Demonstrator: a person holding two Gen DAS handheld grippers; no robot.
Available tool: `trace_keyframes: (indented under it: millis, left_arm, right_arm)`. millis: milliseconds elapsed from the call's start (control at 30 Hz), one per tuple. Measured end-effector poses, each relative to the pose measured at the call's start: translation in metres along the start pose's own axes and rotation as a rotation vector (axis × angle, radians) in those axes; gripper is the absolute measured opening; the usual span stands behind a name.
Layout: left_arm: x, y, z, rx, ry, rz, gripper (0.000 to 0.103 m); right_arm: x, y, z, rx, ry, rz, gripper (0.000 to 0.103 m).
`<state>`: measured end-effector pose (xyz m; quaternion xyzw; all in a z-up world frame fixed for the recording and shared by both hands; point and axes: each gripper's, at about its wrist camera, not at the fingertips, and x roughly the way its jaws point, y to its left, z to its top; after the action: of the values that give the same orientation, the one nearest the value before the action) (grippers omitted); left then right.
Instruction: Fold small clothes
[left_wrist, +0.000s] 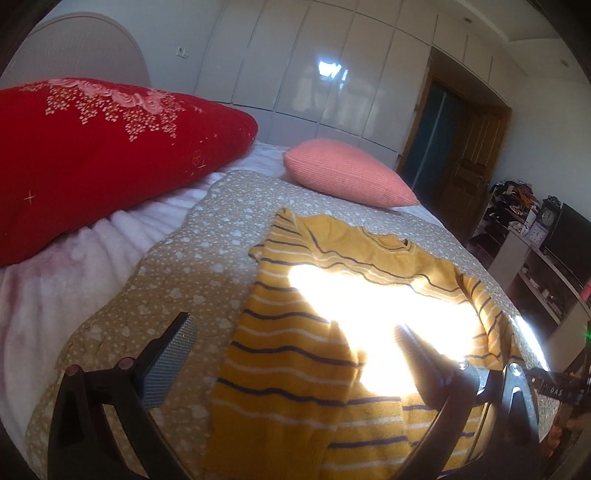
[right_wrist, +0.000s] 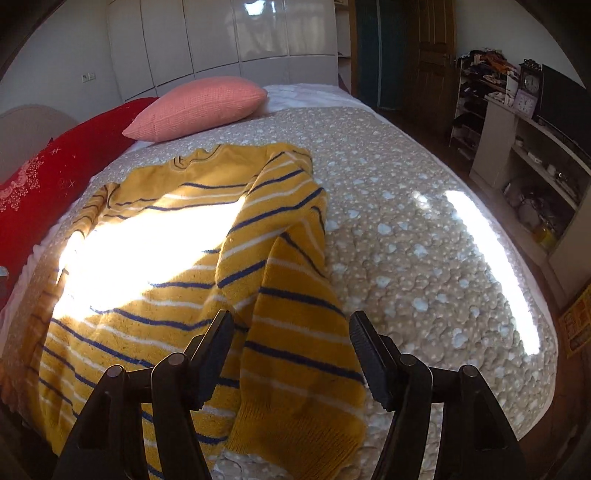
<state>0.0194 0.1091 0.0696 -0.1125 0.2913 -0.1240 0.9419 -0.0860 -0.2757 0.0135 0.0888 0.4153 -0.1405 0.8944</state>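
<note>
the sweater (right_wrist: 192, 258) is seen as a thick, fuzzy yellow knit with a ribbed cuff. the bedspread (right_wrist: 424, 240) is shown as matt quilted cloth with a puckered surface. the pink cushion (left_wrist: 347, 173) is covered in ribbed woven cloth. the wardrobe doors (left_wrist: 314, 55) are finished in glossy white panels. the door (left_wrist: 469, 155) is made of varnished wood. the left gripper (left_wrist: 295, 354) pads (left_wrist: 166, 365) are faced with a finely textured grid.
</note>
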Motion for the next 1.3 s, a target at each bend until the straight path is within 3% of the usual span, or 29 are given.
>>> trace_keyframes:
  millis: [67,100,133,167,200,233,300,400,500,567,600,633,700,767,867,1000,1133,1300]
  left_arm:
    - [0.000,0.015,0.000,-0.046,0.013,-0.007,0.103]
    - [0.001,0.022,0.000,-0.069,0.021,-0.012,0.103]
    - [0.001,0.029,0.000,-0.092,0.025,-0.009,0.103]
    - [0.002,0.036,0.001,-0.114,0.027,0.002,0.103]
    - [0.002,0.042,0.002,-0.136,0.027,0.012,0.103]
    - [0.001,0.050,0.004,-0.162,0.025,0.017,0.103]
    - [-0.001,0.064,0.007,-0.212,0.019,0.025,0.103]
    - [-0.004,0.079,0.011,-0.239,0.008,0.063,0.103]
    - [-0.007,0.088,0.013,-0.238,-0.009,0.126,0.103]
    - [-0.008,0.094,0.015,-0.240,-0.019,0.170,0.103]
    - [-0.009,0.097,0.015,-0.246,-0.020,0.184,0.103]
    - [-0.009,0.100,0.015,-0.254,-0.019,0.192,0.103]
    - [-0.007,0.106,0.017,-0.272,-0.016,0.195,0.103]
    - [-0.007,0.111,0.017,-0.286,-0.016,0.206,0.103]
    - [-0.010,0.114,0.018,-0.283,-0.033,0.242,0.103]
    - [-0.017,0.122,0.019,-0.278,-0.059,0.292,0.103]
    - [-0.022,0.140,0.020,-0.325,-0.056,0.288,0.103]
    - [-0.028,0.162,0.020,-0.372,-0.054,0.300,0.103]
  right_arm:
    - [0.013,0.004,-0.010,-0.031,0.023,-0.031,0.069]
    - [0.018,0.003,-0.013,-0.040,0.039,-0.033,0.063]
    - [0.018,0.001,-0.013,-0.048,0.049,-0.028,0.050]
    - [0.016,-0.002,-0.011,-0.040,0.056,-0.003,0.022]
    - [0.012,-0.008,-0.005,-0.007,0.058,0.030,0.011]
    - [0.006,-0.015,0.001,0.026,0.056,0.041,0.010]
    - [-0.005,-0.033,0.015,0.058,0.023,-0.029,0.009]
    - [-0.010,-0.071,0.032,0.122,0.016,-0.226,0.009]
    - [0.000,-0.105,0.038,0.137,0.062,-0.499,0.012]
    - [-0.003,-0.113,0.037,0.162,0.082,-0.586,0.015]
    - [-0.011,-0.110,0.036,0.175,0.053,-0.575,0.017]
    - [-0.021,-0.102,0.035,0.183,0.014,-0.531,0.019]
    - [-0.040,-0.074,0.035,0.175,-0.055,-0.407,0.040]
    - [-0.052,-0.036,0.040,0.146,-0.100,-0.241,0.050]
    - [-0.054,0.034,0.046,0.084,-0.094,0.050,0.050]
    - [-0.038,0.140,0.048,-0.042,-0.001,0.379,0.050]
    - [-0.013,0.234,0.034,-0.187,0.080,0.526,0.050]
    - [0.016,0.304,0.009,-0.294,0.170,0.577,0.050]
